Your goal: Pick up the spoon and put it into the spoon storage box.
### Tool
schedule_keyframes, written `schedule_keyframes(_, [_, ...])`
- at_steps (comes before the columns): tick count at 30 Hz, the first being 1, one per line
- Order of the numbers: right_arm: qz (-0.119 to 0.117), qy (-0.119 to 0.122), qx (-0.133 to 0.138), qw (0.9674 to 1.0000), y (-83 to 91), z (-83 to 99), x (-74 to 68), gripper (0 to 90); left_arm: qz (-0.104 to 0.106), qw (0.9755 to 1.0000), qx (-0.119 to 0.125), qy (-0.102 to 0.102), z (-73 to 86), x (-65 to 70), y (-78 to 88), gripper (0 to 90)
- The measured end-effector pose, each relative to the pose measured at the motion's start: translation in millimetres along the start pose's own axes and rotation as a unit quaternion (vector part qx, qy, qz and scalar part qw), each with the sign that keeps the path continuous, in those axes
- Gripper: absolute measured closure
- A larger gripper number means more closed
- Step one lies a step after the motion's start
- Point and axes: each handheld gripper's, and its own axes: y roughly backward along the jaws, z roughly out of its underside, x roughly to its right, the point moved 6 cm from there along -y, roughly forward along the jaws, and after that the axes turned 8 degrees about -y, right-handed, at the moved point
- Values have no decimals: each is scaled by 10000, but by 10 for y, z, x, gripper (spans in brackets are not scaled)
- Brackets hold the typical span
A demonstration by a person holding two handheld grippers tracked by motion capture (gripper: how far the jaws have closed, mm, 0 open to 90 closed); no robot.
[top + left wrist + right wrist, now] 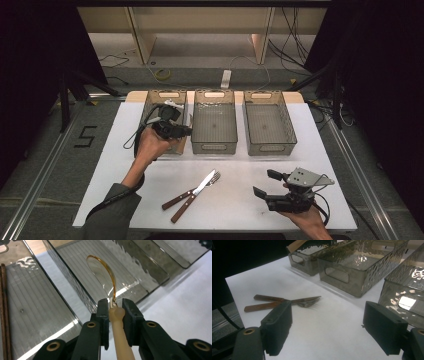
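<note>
The left gripper is clamped on a spoon's smooth cream handle, its translucent amber bowl over the ribbed clear bins near the table's far-left corner. The right gripper's fingers gape, empty.

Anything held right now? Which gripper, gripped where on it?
The left hand-held gripper is shut on a spoon, clamping the top of its cream handle just below the amber bowl. The right hand-held gripper is open and holds nothing.
</note>
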Motion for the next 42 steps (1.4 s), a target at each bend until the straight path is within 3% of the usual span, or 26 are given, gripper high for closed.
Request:
schedule_keyframes(17, [-15, -9, 105, 9999, 4, -12, 6, 217, -16, 9994, 150, 298, -209, -145, -222, 761])
schedule_keyframes(30, [-23, -19, 87, 10000, -1, -6, 10, 215, -89, 9993, 146, 321, -392, -188, -406, 760])
schedule_keyframes(33, [-35, -15, 95, 9999, -2, -8, 8, 216, -29, 9994, 168, 315, -454, -156, -422, 760])
schedule_keyframes(35, [-41, -4, 79, 10000, -4, -4, 6, 216, -88, 9996, 170, 224, -497, -125, -435, 759])
schedule_keyframes(42, [-49, 11, 79, 10000, -3, -5, -2, 217, -129, 9996, 133, 214, -545, -84, -551, 757])
